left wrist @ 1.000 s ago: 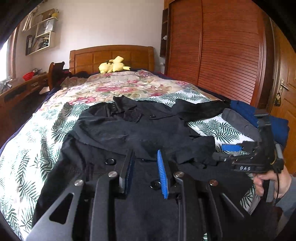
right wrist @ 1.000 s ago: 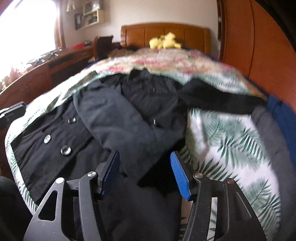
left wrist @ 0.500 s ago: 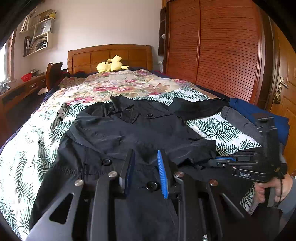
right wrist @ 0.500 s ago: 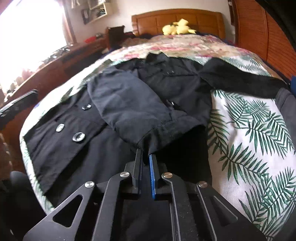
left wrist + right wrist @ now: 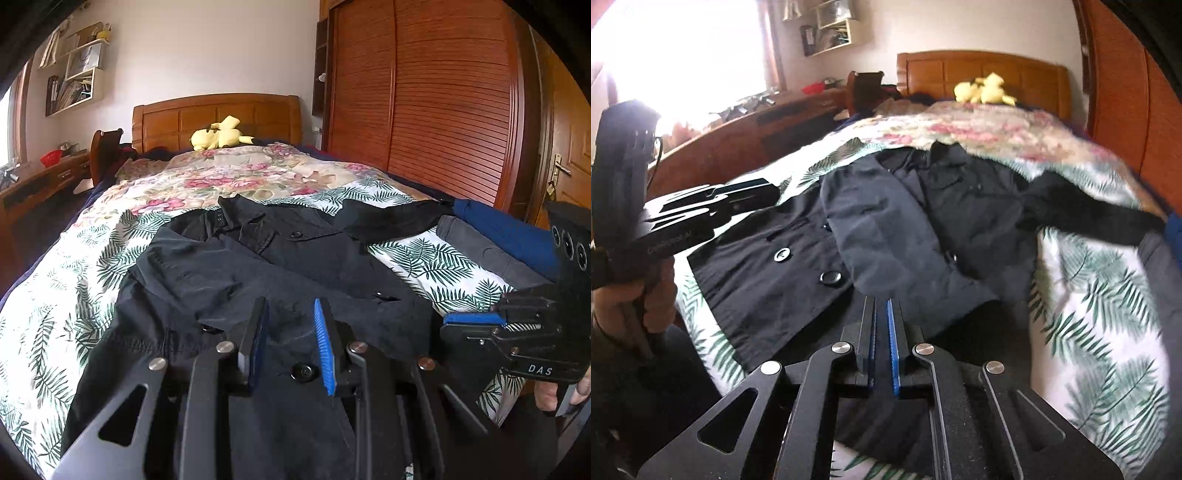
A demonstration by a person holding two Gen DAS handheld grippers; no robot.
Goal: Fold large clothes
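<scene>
Though blurred, coat (image 5: 923,236) hem cut off

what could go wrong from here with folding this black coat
1. The right gripper, whose jaws have just been closing, is nearly shut at the black coat's hem; whether it holds cloth is unclear, so a thin pinch might slip.
2. The left gripper stands part open over the buttons, so that side may lag and the fold skew.
3. The far sleeve lies spread toward the folded blue garment and could drag it.

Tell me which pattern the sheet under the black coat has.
Green palm leaves on white, on the sheet; clearest in the left wrist view.
</scene>
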